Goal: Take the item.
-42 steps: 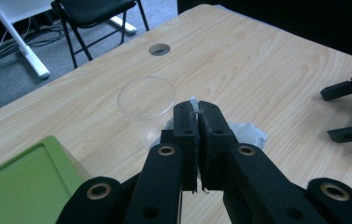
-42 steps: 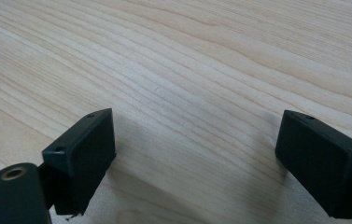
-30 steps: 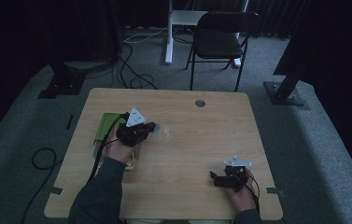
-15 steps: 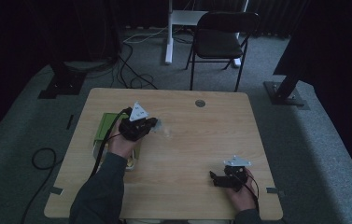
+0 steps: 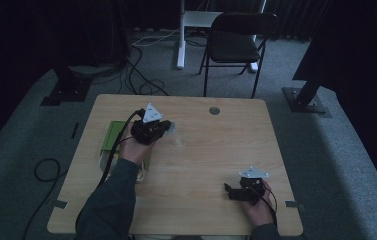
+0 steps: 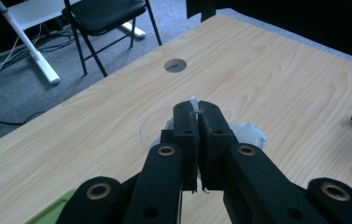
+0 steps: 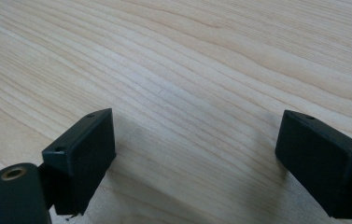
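The left gripper [image 6: 197, 122] had its jaws clamped on a clear plastic bag [image 6: 246, 134], lifted over the surface [image 5: 201, 150] beside a green tray [image 5: 112, 134]. The right gripper [image 7: 194, 154] rested idle, jaws apart. Where the bag belonged was unclear.

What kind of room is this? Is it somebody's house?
Probably not a house: it looks like a lab or studio for recording. A bare wooden table stands on grey carpet, with cables on the floor, metal stand bases and a folding chair.
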Available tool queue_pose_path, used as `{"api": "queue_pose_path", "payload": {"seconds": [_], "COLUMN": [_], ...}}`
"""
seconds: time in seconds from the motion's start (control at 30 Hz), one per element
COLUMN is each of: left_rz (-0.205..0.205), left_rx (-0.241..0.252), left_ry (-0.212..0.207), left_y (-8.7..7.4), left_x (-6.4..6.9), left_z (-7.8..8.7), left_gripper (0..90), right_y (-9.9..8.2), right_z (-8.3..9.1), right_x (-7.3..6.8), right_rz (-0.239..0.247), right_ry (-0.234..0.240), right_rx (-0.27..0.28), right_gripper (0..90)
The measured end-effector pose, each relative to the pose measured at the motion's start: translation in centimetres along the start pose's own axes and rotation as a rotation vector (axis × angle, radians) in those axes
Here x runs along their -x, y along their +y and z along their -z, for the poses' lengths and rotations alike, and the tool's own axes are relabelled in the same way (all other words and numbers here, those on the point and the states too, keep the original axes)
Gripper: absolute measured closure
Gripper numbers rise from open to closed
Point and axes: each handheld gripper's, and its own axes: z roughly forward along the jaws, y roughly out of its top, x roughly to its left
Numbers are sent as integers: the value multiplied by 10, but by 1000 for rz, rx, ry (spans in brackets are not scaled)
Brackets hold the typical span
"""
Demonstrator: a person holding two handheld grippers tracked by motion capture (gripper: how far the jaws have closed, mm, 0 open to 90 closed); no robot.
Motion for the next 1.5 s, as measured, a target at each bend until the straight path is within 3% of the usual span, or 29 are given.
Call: {"api": "queue_pose_path", "payload": {"seconds": [0.23,0.43,0.53,0.6,1.5], "left_rz": [28,19,10,25,57], "left_rx": [14,-15,-8,6,-34], "left_ry": [-9,5,8,2,14], "left_y": [5,7,13,15,8], "left_x": [-4,-5,-4,-6,-11], "left_z": [-10,-20,-23,-24,-54], "left_gripper": [882,882,882,882,879], "right_y": [0,0,1,1,1], "right_z": [0,-1,-1,-1,-1], "right_x": [0,0,-1,-1,-1], "right_rz": [0,3,2,2,1], "right_ry": [1,2,3,3,3], "right_rx": [-1,0,-2,-1,-1], "right_gripper": [115,115,115,115,115]}}
